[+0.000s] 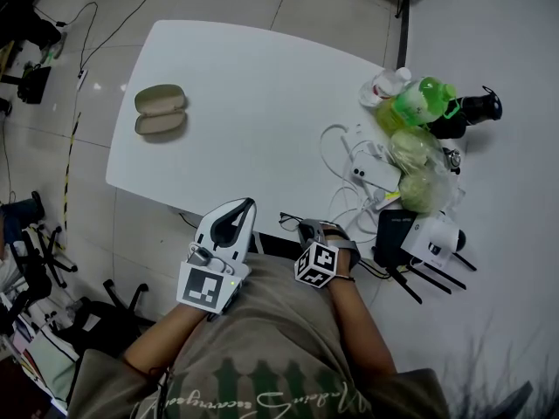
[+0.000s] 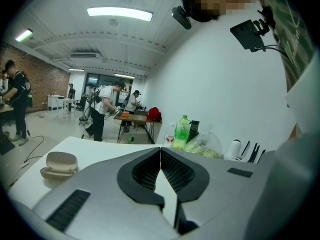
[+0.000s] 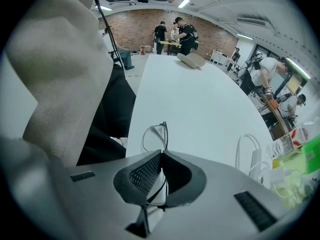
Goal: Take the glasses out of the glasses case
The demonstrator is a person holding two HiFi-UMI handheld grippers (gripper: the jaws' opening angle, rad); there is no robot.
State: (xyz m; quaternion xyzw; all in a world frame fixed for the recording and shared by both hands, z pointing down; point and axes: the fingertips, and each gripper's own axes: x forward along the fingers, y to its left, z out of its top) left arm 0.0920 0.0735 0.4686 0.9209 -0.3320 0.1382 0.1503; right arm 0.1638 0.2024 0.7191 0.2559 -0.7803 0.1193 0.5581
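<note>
Evidently the main step is done: the glasses (image 3: 154, 136) are out of the glasses case (image 1: 160, 110), which lies open and apparently empty at the far left corner of the table (image 1: 262, 103). The right tongs (image 3: 161, 154) are clamped on the thin frame, holding the glasses over the table's near edge, well apart from the case. The left tongs (image 2: 160, 151) are closed with nothing between them, held close to the person's body. Judging from this, only setting the glasses down remains.
</note>
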